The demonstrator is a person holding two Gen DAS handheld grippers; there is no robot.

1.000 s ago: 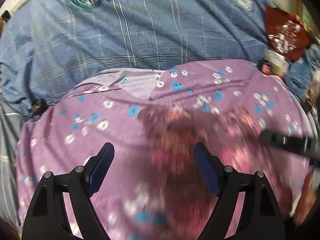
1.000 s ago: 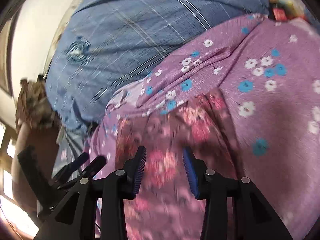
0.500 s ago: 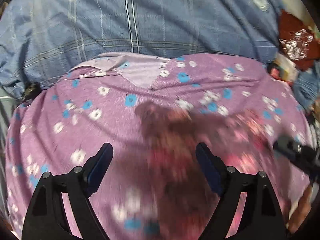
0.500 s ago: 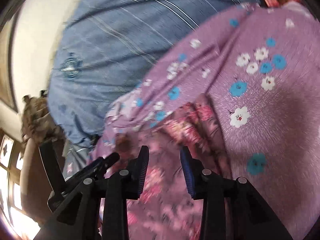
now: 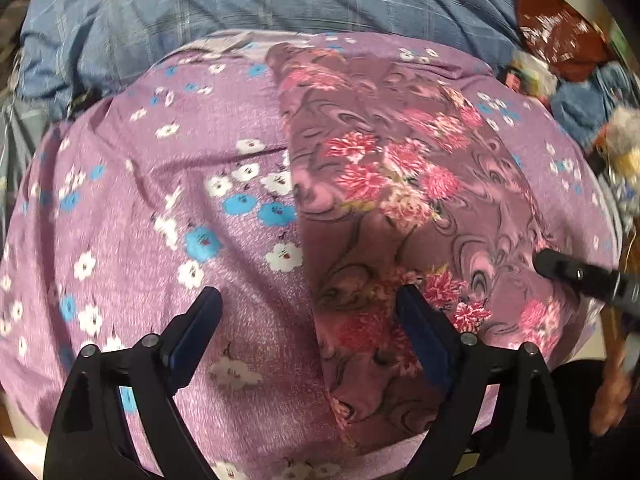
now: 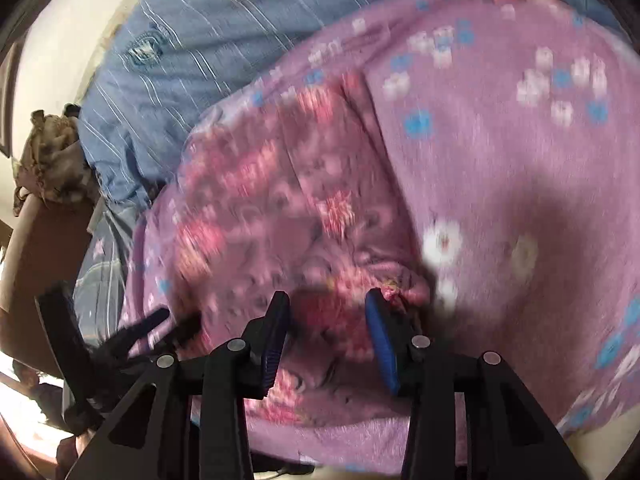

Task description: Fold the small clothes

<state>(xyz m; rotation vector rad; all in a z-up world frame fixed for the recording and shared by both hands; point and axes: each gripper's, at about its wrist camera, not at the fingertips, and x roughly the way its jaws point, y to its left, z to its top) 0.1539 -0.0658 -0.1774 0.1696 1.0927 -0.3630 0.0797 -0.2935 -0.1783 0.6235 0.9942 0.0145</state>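
A small mauve garment (image 5: 400, 184) with pink and red flowers lies spread on a purple sheet (image 5: 160, 200) printed with white and blue flowers. My left gripper (image 5: 307, 296) hovers over the garment's left edge. Its jaws are wide and opening, with nothing pinched. The right-hand finger is above the garment, the other above the sheet. In the blurred right wrist view, my right gripper (image 6: 327, 300) sits at the near edge of the garment (image 6: 280, 208). A puckered bunch of its cloth is between the jaws, which are starting to open. The left gripper (image 6: 160, 320) shows at lower left.
A blue plaid bedcover (image 5: 280, 0) lies under and beyond the purple sheet. A heap of other clothes, with a red piece (image 5: 556, 28) and a blue piece (image 5: 580, 100), sits at the far right. A brown wooden frame (image 6: 40, 240) with a crumpled cloth (image 6: 48, 152) stands at the left.
The floral garment was a blurred, moving bunch. Now it lies stretched out flat across the purple sheet. Both grippers have slid along the sheet, and the left jaws stand a little wider.
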